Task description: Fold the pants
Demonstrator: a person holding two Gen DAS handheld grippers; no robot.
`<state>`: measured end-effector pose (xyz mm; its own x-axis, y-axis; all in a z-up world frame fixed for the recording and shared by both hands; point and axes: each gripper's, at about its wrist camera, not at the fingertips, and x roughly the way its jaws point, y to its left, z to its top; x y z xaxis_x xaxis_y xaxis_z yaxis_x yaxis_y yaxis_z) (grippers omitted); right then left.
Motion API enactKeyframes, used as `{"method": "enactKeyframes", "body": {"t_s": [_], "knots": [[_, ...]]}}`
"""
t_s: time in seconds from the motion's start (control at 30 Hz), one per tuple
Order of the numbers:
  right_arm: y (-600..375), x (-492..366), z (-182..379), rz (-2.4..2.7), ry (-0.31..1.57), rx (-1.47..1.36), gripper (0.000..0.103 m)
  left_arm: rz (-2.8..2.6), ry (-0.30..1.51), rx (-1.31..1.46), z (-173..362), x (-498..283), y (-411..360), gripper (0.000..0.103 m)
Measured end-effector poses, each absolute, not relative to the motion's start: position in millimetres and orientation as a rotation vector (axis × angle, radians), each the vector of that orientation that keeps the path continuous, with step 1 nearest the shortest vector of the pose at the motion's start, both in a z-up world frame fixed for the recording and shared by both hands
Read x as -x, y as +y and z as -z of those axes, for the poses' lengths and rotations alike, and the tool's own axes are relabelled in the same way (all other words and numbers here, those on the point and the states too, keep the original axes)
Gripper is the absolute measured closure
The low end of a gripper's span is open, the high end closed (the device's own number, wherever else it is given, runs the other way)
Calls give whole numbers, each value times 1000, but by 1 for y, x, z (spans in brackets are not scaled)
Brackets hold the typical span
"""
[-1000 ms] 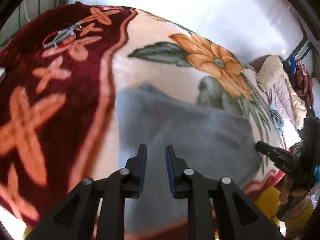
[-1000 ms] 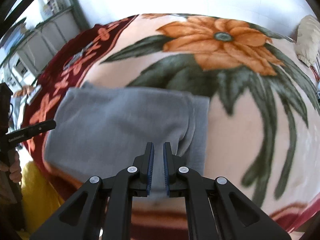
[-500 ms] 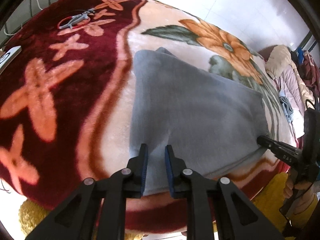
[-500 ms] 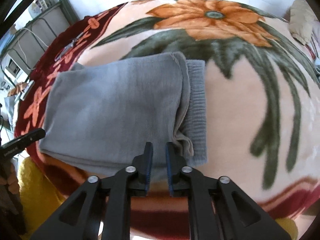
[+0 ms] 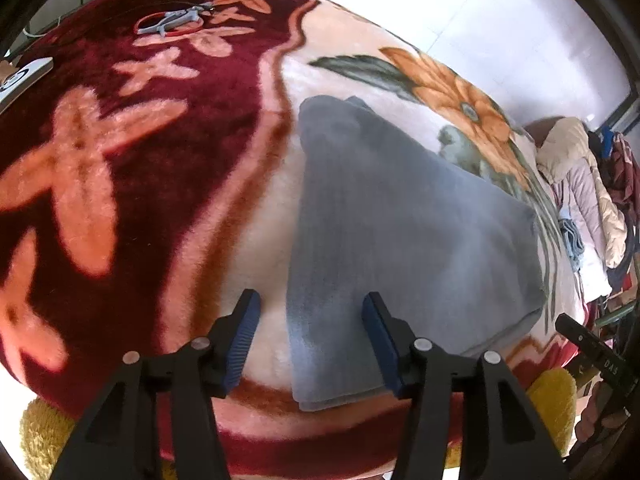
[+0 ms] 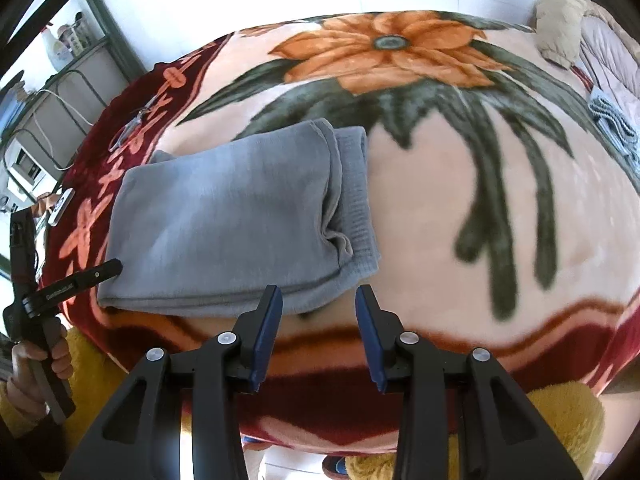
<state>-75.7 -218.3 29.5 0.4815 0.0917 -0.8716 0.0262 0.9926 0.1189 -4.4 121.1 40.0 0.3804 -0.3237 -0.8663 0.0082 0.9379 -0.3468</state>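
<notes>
Grey pants [image 6: 232, 216] folded flat on the flowered blanket [image 6: 460, 208] — both grippers letting go!
Their long axis runs between the hands; left gripper [image 5: 311, 340] straddles one near corner, right gripper [image 6: 318, 330] hangs just off the other — jaws opening, gripping nothing.

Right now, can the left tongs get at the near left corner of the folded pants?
Probably yes. The left tongs are opening, and the near left corner of the grey pants already lies between the tips on the blanket, with nothing on top of it.
</notes>
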Motion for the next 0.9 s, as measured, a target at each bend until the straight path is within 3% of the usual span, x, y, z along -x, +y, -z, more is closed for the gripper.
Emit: {"method": "enactKeyframes", "body": {"t_s": [0.17,0.23,0.33,0.57,0.9], "knots": [[-216,77,-28,-48,1072,-141,64,205,1149,227,-39,5,109,48],[-215,78,-29,-53,1065,-144,64,241,1145,210,-40,6,103,71],[-215,80,-30,-59,1050,-149,64,263,1141,210,-44,7,101,85],[-225,82,-35,-66,1014,-188,64,349,1033,264,-99,17,97,89],[-252,92,-38,-60,954,-279,64,532,930,74,-163,19,8,91]]}}
